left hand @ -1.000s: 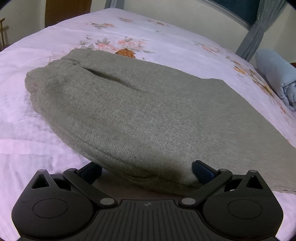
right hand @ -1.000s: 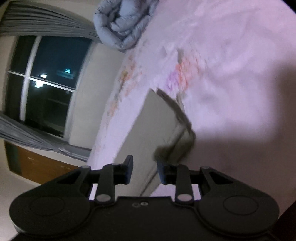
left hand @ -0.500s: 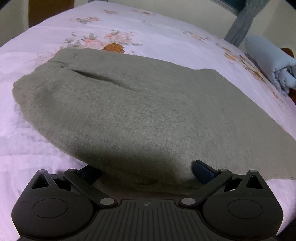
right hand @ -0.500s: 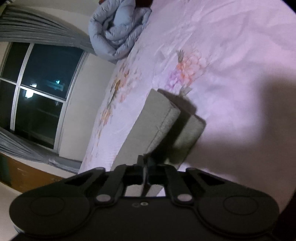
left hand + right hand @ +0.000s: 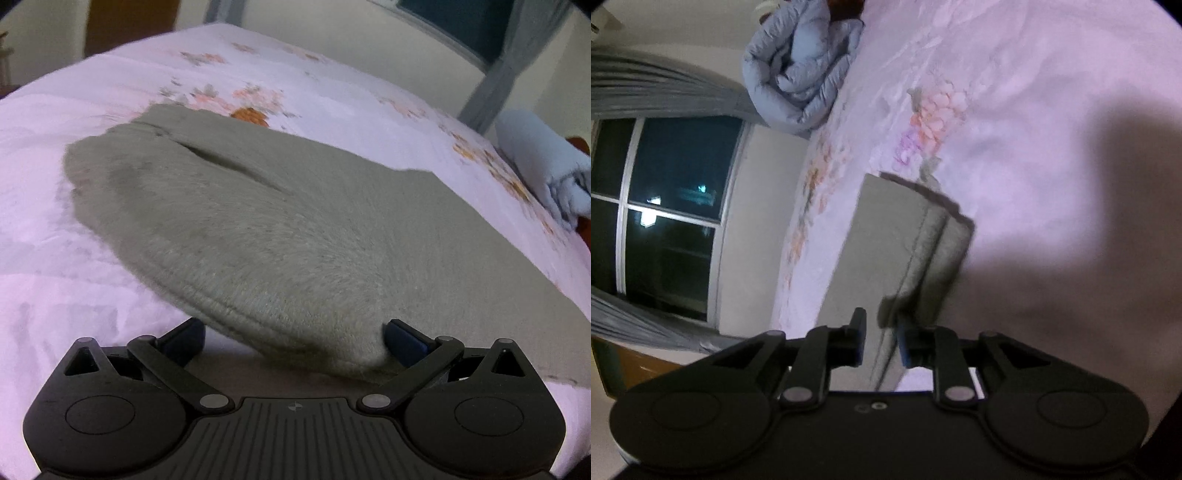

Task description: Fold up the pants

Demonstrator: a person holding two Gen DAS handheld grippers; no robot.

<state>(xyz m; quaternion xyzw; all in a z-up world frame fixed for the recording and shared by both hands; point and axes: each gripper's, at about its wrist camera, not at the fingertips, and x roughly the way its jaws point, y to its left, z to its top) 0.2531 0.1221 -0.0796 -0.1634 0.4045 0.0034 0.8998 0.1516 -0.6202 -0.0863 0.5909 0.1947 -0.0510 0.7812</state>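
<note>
Left wrist view: grey-green fleece pants [image 5: 295, 229] lie folded flat on the white floral-print bedsheet [image 5: 74, 229], thick rounded hem nearest the camera. Left gripper [image 5: 295, 334] fingers spread wide, one pad either side of that near hem. Hem bulges over the gap and covers both fingertips, so can't tell whether the right-hand pad touches the fabric or only sits against it; nothing is clamped. Slit-like crease runs across the top layer toward the far end. The pants' right side is cut off by the frame edge. Rolled pale-blue quilt [image 5: 543, 166] at far right, partly cropped and blurred. Grey curtain [image 5: 506, 66] and dark window above it, soft focus.

Right wrist view: camera rolled sideways, motion-blurred. Right gripper [image 5: 881, 341] fingers parted by a narrow gap, with the pants' [image 5: 886, 236] edge running between them; pads don't appear to press on it, but blur makes contact hard to judge. Stacked cuff layers show at the far end. Large dark shadow covers the sheet [image 5: 1034, 110] at right. Quilt [image 5: 801, 74] at top, window [image 5: 665, 206] at left.
</note>
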